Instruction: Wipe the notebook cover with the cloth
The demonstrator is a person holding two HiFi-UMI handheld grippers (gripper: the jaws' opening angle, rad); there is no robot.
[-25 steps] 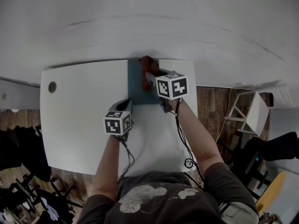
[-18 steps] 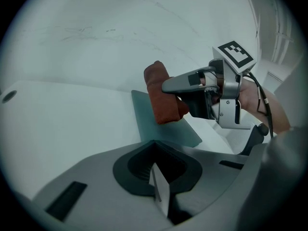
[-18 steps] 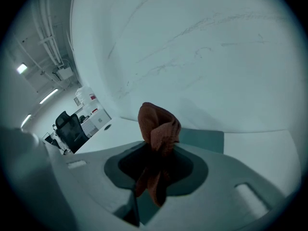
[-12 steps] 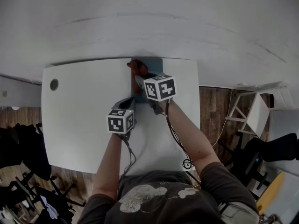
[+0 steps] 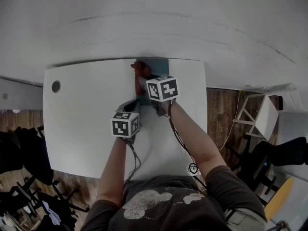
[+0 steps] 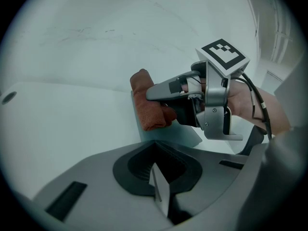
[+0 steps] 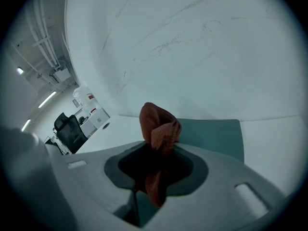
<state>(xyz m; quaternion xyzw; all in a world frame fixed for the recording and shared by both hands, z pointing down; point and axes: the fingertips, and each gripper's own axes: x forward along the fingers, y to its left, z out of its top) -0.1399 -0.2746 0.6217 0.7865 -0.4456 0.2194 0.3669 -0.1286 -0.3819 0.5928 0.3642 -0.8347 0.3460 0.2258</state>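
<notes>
A teal notebook (image 5: 157,65) lies flat at the far edge of the white table (image 5: 82,124). My right gripper (image 5: 144,77) is shut on a rust-brown cloth (image 5: 140,70), which sits bunched on the cover's far left edge. In the right gripper view the cloth (image 7: 159,125) sticks up from the jaws in front of the notebook (image 7: 211,134). My left gripper (image 5: 131,103) is at the notebook's near left corner, jaws together; contact is hidden. The left gripper view shows the cloth (image 6: 147,109), the notebook (image 6: 186,134) and the right gripper (image 6: 160,103).
A round cable hole (image 5: 56,86) is at the table's far left corner. A white wall rises right behind the table. Dark office chairs (image 5: 21,162) stand on the wooden floor at the left, a white frame (image 5: 260,117) at the right.
My right gripper has carried the cloth leftward across the cover's far end, from the right part to the left edge. The left gripper has hardly moved.
</notes>
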